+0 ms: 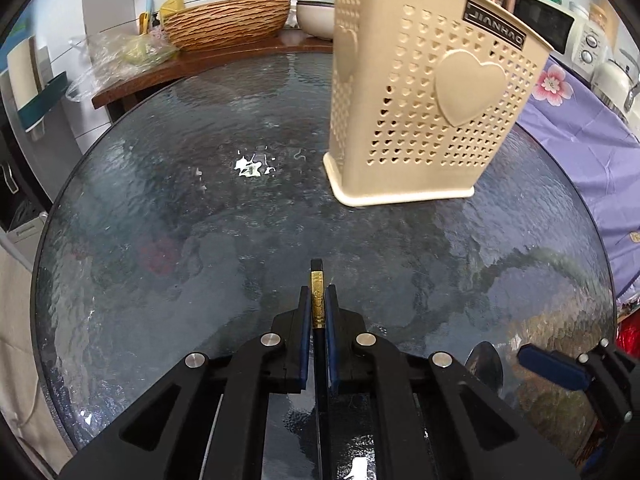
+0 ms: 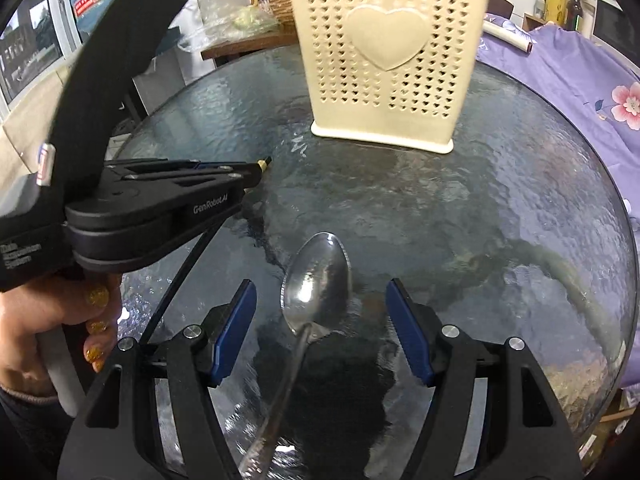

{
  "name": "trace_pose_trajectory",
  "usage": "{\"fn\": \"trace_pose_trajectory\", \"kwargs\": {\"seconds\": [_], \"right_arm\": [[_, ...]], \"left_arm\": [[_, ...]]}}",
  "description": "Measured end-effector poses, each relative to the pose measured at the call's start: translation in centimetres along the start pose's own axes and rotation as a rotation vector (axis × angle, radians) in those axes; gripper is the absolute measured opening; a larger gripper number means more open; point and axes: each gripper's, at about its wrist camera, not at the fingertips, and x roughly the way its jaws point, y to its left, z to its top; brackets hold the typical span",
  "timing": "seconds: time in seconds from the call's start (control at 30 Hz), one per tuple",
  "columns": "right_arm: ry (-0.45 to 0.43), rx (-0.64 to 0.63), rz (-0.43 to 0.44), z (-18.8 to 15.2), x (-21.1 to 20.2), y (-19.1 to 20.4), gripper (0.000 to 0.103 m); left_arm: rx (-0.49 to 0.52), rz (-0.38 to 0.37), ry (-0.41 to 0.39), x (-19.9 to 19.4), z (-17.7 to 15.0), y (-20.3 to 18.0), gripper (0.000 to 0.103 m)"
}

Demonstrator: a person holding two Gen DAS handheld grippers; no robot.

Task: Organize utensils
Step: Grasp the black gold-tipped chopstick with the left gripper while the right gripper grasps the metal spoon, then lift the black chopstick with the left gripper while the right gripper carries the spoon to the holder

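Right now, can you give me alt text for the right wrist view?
The open right tool straddles a metal spoon lying on the round glass table. Beyond stands a beige heart-patterned utensil holder; at left, the left tool grips a slim black-and-gold utensil.

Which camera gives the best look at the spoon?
The right wrist view: the spoon lies whole on the glass table between the open right tongs. The left wrist view catches only its bowl.

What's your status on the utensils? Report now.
Left gripper shut on a black, gold-banded chopstick. Right gripper open around the spoon lying on the glass table. Holder ahead, path clear.
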Motion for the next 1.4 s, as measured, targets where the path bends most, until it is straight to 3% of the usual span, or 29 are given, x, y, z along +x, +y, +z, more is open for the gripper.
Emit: {"fn": "trace_pose_trajectory", "kwargs": {"seconds": [0.13,0.47,0.63,0.9,1.17,1.4], "right_arm": [[0.007,-0.02,-0.035,0.2,0.8,1.0,0.062],[-0.007,-0.027,-0.08,1.3,1.5,1.0,0.038],[-0.017,-0.04,-0.08,1.2,1.5,1.0,0.038],[-0.093,-0.013,0.019,1.7,-0.7,-0.8,0.038],[-0.164,0.043,0.155,3.1,-4.1,-3.5,0.038],[-0.216,0.022,0.174,3.4,-7.1,-3.5,0.037]], "left_arm": [[-0.004,-0.007,0.0,0.0,-0.1,0.1,0.007],[-0.015,-0.021,-0.004,0.3,0.1,1.0,0.007],[-0.017,-0.022,-0.005,0.3,0.2,1.1,0.007],[-0.029,-0.031,-0.031,-0.3,0.7,1.3,0.007],[-0.045,-0.057,-0.124,-3.8,1.8,1.3,0.007],[-0.039,-0.072,-0.228,-8.0,2.3,0.8,0.007]]}}
